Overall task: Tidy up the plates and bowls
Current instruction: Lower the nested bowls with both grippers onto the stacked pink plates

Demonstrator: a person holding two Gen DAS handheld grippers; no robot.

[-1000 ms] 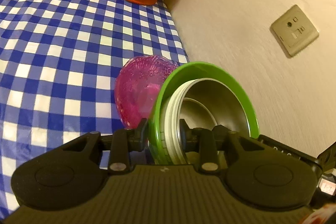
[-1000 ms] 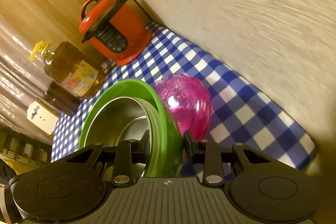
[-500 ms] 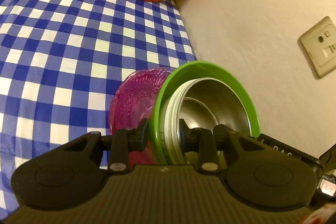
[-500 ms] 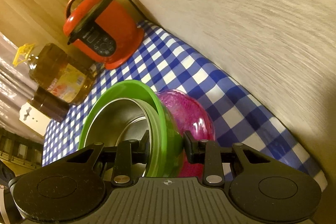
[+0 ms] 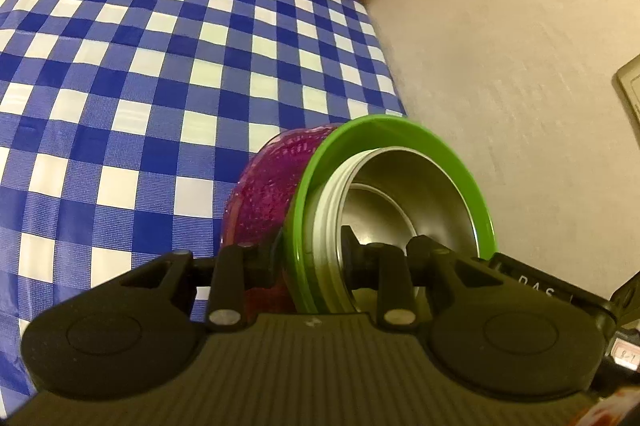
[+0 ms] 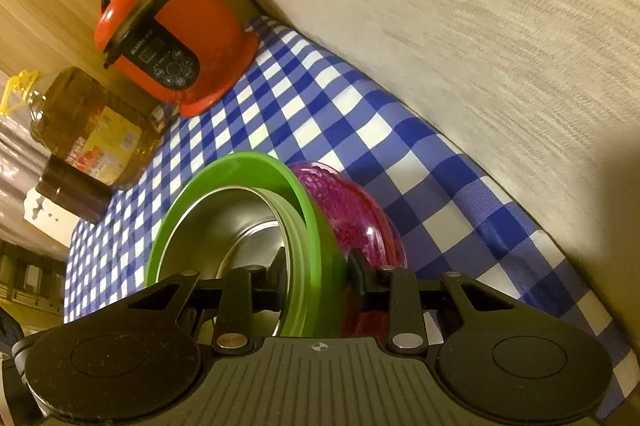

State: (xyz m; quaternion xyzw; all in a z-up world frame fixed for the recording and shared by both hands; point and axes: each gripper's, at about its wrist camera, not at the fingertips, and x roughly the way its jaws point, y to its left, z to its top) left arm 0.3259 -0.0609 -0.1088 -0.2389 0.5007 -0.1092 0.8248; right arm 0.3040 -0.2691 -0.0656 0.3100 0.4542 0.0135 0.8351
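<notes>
While both tools grip it, a nested stack of dishes hangs tilted on edge above the counter point(image 5: 120, 74), near its corner by the wall. The left tool point(image 5: 310, 258) pinches the rims on one side, the right tool point(image 6: 320, 280) on the opposite side. Outermost is a pink textured bowl point(image 5: 264, 194); inside sits a green bowl point(image 5: 400, 130), then pale stacked rims, then a steel bowl point(image 5: 420, 194) innermost, empty. The openings face sideways, toward the wall in the left view. Beyond, from the right view, stand a dark jar point(image 6: 72, 190), an oil bottle point(image 6: 92, 126) with an unreadable yellow label, and a red cooker point(image 6: 176, 38), its lettering blurred.
</notes>
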